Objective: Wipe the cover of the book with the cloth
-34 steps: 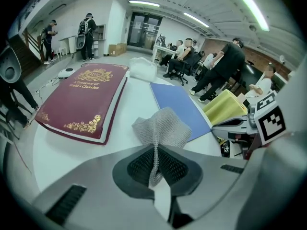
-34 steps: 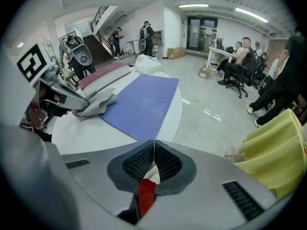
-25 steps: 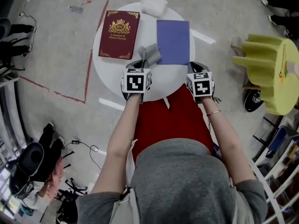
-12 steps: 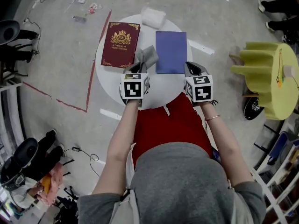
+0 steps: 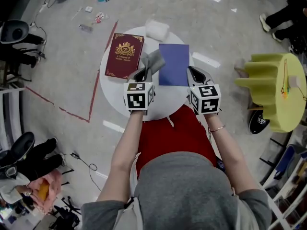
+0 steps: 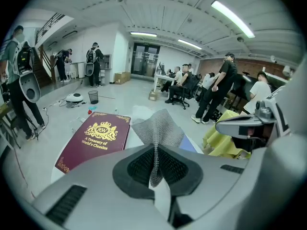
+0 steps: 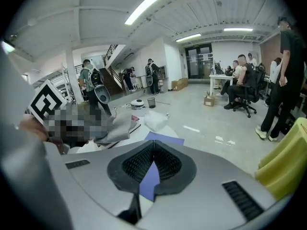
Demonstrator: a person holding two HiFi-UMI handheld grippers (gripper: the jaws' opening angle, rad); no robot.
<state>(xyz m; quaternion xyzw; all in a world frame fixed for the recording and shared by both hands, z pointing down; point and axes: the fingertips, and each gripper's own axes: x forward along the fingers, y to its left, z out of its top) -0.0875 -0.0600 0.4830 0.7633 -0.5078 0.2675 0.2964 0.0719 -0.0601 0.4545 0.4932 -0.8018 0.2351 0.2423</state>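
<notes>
Left gripper [image 5: 145,73] pinched cloth [image 5: 154,60]; right gripper [image 5: 193,72] closed, empty. Red book [image 5: 124,55] lay 11 o'clock from left gripper, long axis 12–6.

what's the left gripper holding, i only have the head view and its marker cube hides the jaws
Observer: The left gripper is shut on the grey mesh cloth, which is pinched in its jaws.
Operator: and the right one
Observer: The right gripper is shut and empty; the blue book lies beyond it.
Operator: red book's title
Observer: The maroon book reads A Treasury of World's Classics.
</notes>
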